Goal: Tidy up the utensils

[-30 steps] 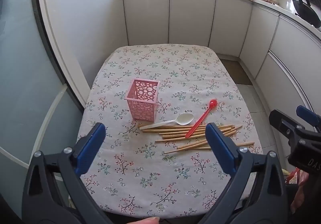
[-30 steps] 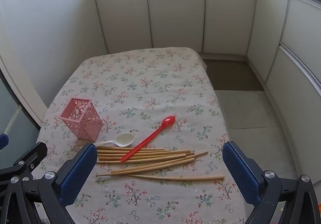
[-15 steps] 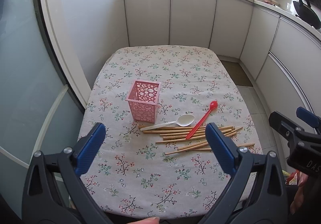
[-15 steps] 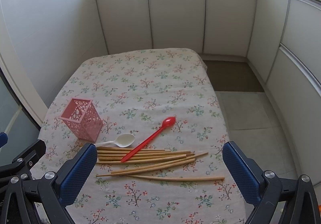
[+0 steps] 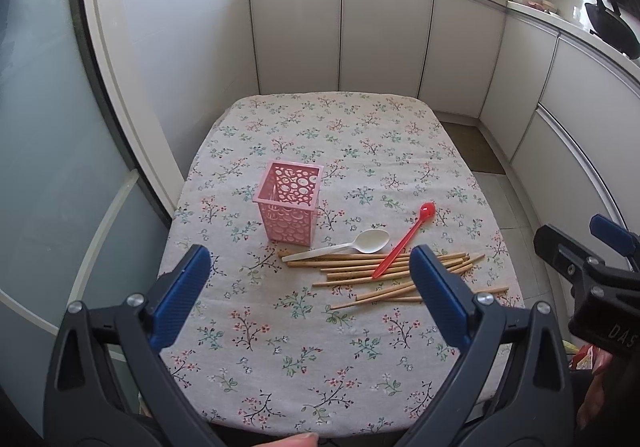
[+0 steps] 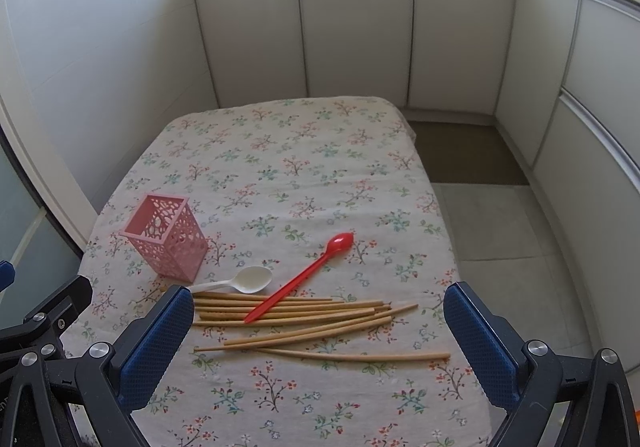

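Observation:
A pink perforated holder stands upright and empty on the floral tablecloth. In front of it lie a white spoon, a red spoon and several wooden chopsticks in a loose pile. My left gripper is open and empty, above the table's near edge. My right gripper is open and empty, hovering over the chopsticks; it also shows at the right of the left wrist view.
White cabinets curve around the far and right sides. A glass door stands at the left. The floor drops off beyond the table's right edge.
Both grippers have drawn back slightly, so the table appears a little farther away. The utensils and holder have not moved.

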The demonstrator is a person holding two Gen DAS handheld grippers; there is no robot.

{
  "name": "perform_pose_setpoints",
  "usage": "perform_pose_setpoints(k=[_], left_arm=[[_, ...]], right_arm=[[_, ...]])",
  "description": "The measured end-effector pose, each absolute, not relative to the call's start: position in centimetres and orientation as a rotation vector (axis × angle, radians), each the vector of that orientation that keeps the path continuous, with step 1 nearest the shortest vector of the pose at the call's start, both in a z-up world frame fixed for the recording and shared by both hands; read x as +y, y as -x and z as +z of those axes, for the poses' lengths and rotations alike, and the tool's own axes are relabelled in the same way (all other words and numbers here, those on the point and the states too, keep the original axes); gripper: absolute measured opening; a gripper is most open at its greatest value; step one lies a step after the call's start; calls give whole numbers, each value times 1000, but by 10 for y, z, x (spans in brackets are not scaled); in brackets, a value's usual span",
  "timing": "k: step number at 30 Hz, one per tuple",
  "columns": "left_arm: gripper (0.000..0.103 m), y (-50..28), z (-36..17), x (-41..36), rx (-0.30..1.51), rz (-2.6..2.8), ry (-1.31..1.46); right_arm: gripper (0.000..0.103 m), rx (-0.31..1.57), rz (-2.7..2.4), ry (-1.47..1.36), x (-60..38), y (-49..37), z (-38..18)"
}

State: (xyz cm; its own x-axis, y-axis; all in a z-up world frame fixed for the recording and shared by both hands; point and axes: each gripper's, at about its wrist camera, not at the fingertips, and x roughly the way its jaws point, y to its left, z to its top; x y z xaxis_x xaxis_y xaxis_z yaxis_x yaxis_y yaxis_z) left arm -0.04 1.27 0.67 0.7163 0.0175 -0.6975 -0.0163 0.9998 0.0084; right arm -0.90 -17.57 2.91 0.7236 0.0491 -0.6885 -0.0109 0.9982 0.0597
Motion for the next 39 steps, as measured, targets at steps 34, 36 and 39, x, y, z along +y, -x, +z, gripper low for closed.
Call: perform_pose_setpoints(k=[34, 36, 39], left_arm=[[99, 2, 8, 12, 766, 17, -1], [99, 2, 8, 12, 767, 18, 0], [99, 3, 8, 12, 765, 18, 0]], right_arm=[[102, 758, 33, -53, -175, 11, 29], [102, 759, 35, -53, -174, 11, 29], [102, 758, 38, -52, -174, 11, 30]])
